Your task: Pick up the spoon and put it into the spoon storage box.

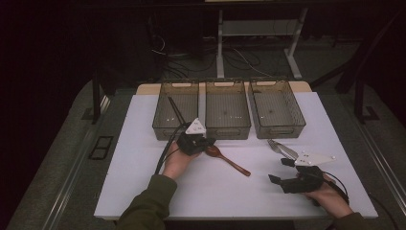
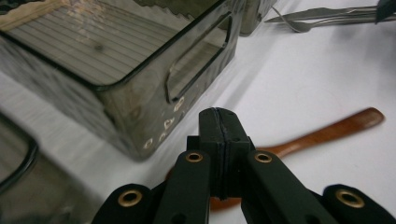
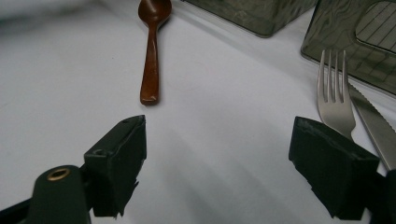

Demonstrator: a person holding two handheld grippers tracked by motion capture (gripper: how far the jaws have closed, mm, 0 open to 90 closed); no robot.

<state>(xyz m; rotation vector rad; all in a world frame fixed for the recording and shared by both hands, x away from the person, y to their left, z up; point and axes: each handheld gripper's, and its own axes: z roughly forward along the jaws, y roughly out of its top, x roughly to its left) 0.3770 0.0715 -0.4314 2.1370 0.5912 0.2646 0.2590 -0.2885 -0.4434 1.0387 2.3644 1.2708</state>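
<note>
White table (image 1: 143,187): three bins (image 1: 228,115), one wooden spoon (image 1: 229,160) (one fork (image 3: 333,93), one knife (image 3: 373,121)).

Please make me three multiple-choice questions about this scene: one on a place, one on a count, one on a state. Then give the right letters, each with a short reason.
1. Where does the wooden spoon lie?
A) inside a bin
B) on the white table, in front of the bins
C) on the floor

2. How many bins stand in the row?
A) two
B) three
C) five

3. How do the right tongs stand?
A) open, holding nothing
B) shut on the fork
C) shut on the spoon

1 B: the spoon lies flat on the table.
2 B: three bins stand side by side.
3 A: bare table shows between the jaws.
</note>
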